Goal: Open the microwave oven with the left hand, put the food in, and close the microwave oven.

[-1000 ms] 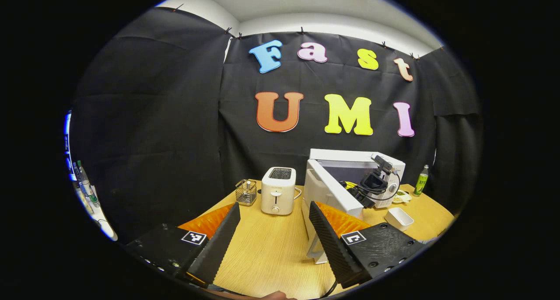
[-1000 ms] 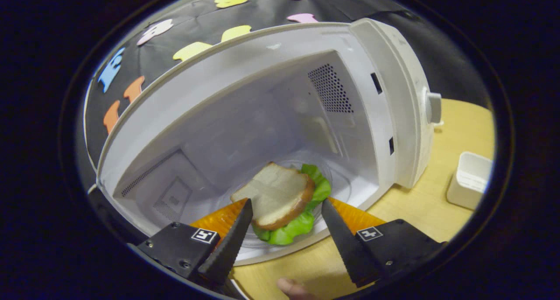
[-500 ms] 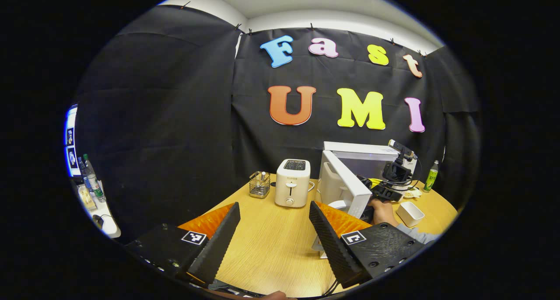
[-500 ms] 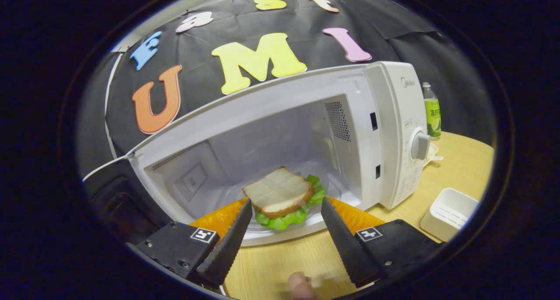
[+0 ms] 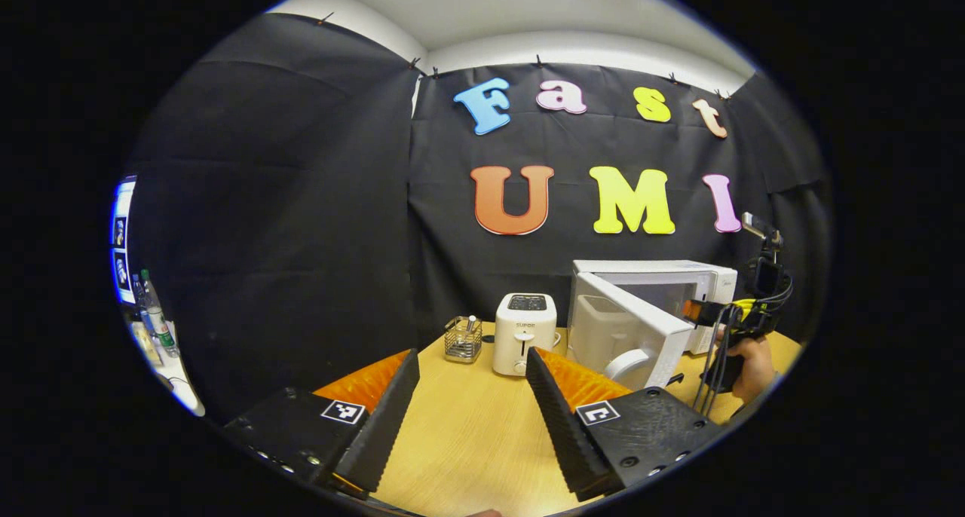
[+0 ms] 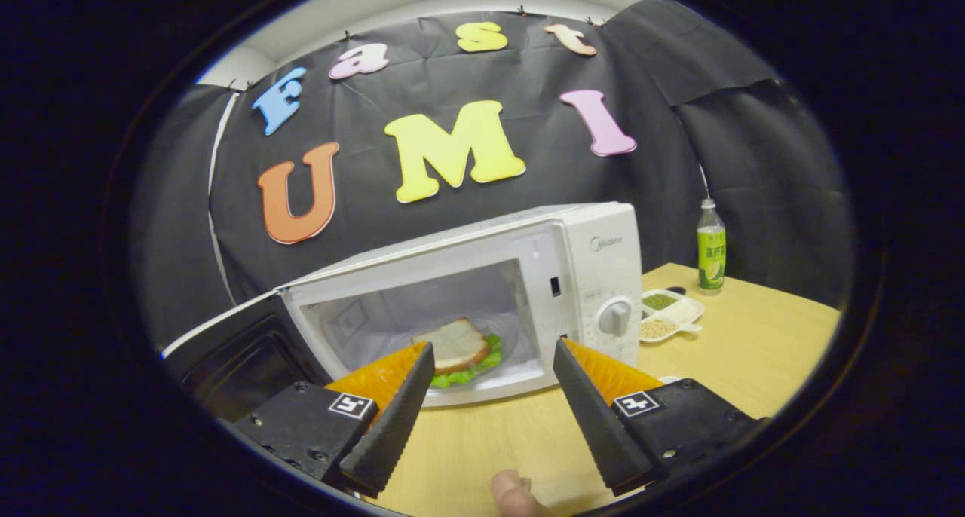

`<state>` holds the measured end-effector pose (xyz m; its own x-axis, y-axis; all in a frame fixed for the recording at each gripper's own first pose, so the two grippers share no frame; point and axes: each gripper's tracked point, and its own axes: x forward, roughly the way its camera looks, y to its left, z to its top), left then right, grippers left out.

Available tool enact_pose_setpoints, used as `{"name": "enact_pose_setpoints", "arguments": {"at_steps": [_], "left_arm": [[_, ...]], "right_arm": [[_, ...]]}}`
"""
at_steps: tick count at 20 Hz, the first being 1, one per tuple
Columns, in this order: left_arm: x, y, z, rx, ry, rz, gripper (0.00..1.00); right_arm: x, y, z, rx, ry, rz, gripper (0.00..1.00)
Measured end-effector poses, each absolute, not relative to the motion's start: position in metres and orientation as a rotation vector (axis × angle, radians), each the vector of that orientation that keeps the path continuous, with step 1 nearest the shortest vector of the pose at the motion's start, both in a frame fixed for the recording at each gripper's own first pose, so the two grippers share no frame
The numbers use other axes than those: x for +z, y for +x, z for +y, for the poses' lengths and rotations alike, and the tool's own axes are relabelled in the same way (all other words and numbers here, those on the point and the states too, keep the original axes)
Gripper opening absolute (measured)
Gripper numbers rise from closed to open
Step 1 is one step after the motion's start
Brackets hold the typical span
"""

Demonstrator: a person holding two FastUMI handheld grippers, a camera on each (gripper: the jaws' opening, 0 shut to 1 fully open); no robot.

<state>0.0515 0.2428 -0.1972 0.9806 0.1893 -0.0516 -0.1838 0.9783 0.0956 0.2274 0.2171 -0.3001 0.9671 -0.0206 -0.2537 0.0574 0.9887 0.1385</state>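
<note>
Inside the microwave (image 6: 482, 306) the sandwich (image 6: 458, 349) is sitting; both your jaws are hanging released. The door (image 5: 641, 328) is swinging light, so push its free edge.

left gripper view: low over bench (image 5: 467, 434), far from microwave (image 5: 648, 306) | right gripper view: nearer, facing its open front (shared) (image 6: 482, 306)

The sandwich (image 6: 461, 348) is partly hidden behind the right gripper's left finger (image 6: 392, 425) — what fills the divided dish (image 6: 669, 311) beyond is too small to tell.
</note>
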Motion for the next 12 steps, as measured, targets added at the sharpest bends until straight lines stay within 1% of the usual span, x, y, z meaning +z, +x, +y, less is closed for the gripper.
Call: {"name": "enact_pose_setpoints", "arguments": {"at_steps": [1, 2, 3, 4, 5, 6, 7, 8, 9, 10, 11, 12], "left_arm": [[-0.196, 0.053, 0.241, 0.169, 0.095, 0.050, 0.82], [-0.195, 0.053, 0.239, 0.153, 0.091, 0.045, 0.73], [-0.193, 0.054, 0.239, 0.141, 0.085, 0.030, 0.61], [-0.191, 0.054, 0.236, 0.127, 0.078, 0.021, 0.70], [-0.192, 0.055, 0.232, 0.112, 0.076, 0.015, 0.69], [-0.189, 0.053, 0.234, 0.120, 0.081, 0.003, 0.55], [-0.191, 0.055, 0.240, 0.140, 0.082, 0.003, 0.38], [-0.193, 0.057, 0.247, 0.162, 0.082, 0.006, 0.20], [-0.195, 0.059, 0.255, 0.191, 0.081, 0.009, 0.00], [-0.201, 0.061, 0.253, 0.185, 0.067, 0.024, 0.02], [-0.205, 0.066, 0.253, 0.172, 0.048, 0.042, 0.04], [-0.211, 0.069, 0.248, 0.149, 0.025, 0.060, 0.00]], "right_arm": [[-0.293, 0.220, 0.208, -0.041, 0.139, 0.247, 1.00], [-0.284, 0.212, 0.197, -0.041, 0.133, 0.238, 0.91], [-0.273, 0.201, 0.189, -0.032, 0.131, 0.228, 1.00], [-0.261, 0.190, 0.181, -0.017, 0.128, 0.218, 0.91], [-0.248, 0.177, 0.171, -0.005, 0.133, 0.203, 0.91], [-0.234, 0.165, 0.164, 0.011, 0.137, 0.194, 1.00], [-0.220, 0.151, 0.155, 0.021, 0.139, 0.183, 0.91], [-0.205, 0.137, 0.148, 0.034, 0.135, 0.174, 0.91], [-0.190, 0.125, 0.139, 0.043, 0.129, 0.166, 0.91], [-0.176, 0.111, 0.130, 0.043, 0.123, 0.154, 0.91], [-0.160, 0.101, 0.121, 0.040, 0.118, 0.134, 1.00], [-0.142, 0.091, 0.112, 0.042, 0.107, 0.110, 1.00]]}}
